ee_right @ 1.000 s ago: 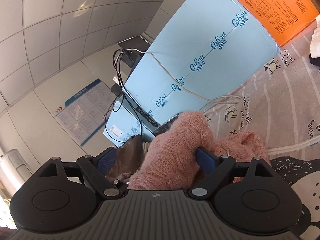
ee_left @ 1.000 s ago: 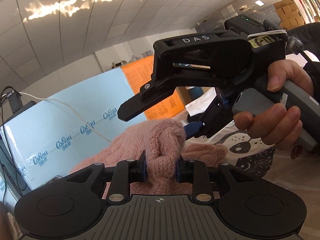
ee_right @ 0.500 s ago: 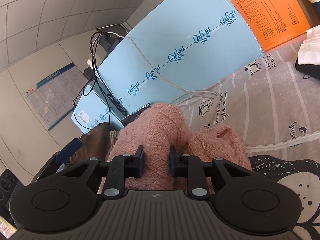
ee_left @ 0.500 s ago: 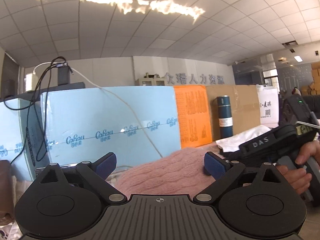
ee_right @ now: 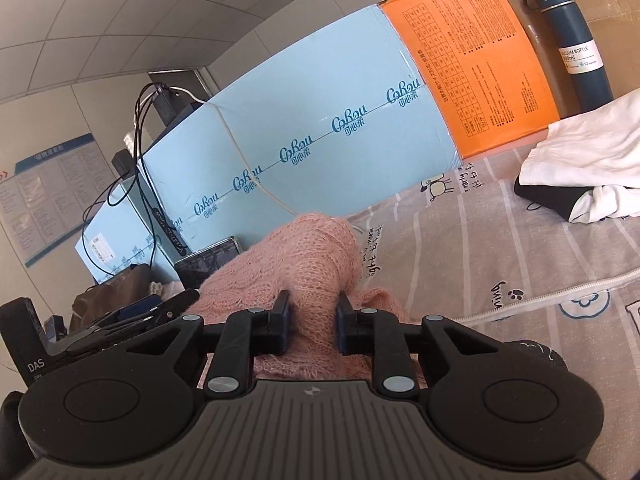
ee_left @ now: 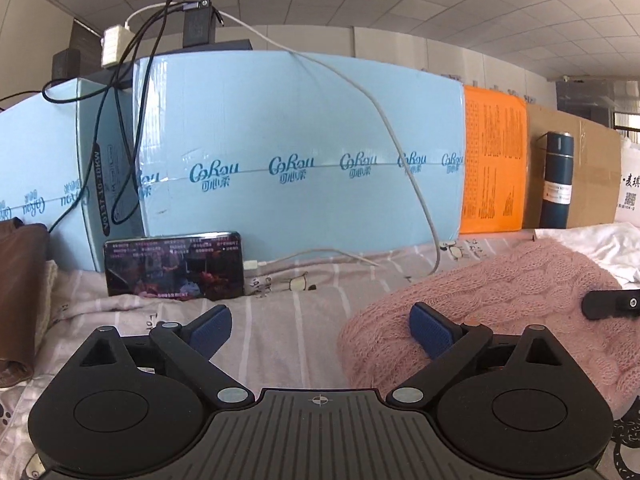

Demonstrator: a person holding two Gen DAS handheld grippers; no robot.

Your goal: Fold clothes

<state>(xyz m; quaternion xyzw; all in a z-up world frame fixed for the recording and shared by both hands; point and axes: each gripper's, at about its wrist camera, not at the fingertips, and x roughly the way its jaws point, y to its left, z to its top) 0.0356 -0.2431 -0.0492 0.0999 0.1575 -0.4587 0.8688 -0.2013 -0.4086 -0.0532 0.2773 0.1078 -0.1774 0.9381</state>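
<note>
A pink knitted sweater (ee_left: 500,304) lies in a heap on the striped bed sheet (ee_left: 280,320). My left gripper (ee_left: 320,330) is open over bare sheet, just left of the sweater's edge, with nothing between its pads. In the right wrist view a raised fold of the sweater (ee_right: 312,256) stands between the pads of my right gripper (ee_right: 313,322). The pads press on the knit, though the jaws are easing open slightly. One finger of the right gripper (ee_left: 612,304) shows at the right edge of the left wrist view. The left gripper (ee_right: 140,316) appears low on the left.
Light blue boxes (ee_left: 300,168) and an orange box (ee_right: 472,48) wall the far side. A phone (ee_left: 174,266) leans on them with a white cable (ee_left: 416,184) trailing. A dark blue bottle (ee_right: 576,36) and white garments (ee_right: 592,148) sit right. A brown item (ee_left: 20,288) lies left.
My left gripper let go of the sweater, opened wide and swung away to the left. My right gripper closed on the raised fold of the sweater and stayed in place.
</note>
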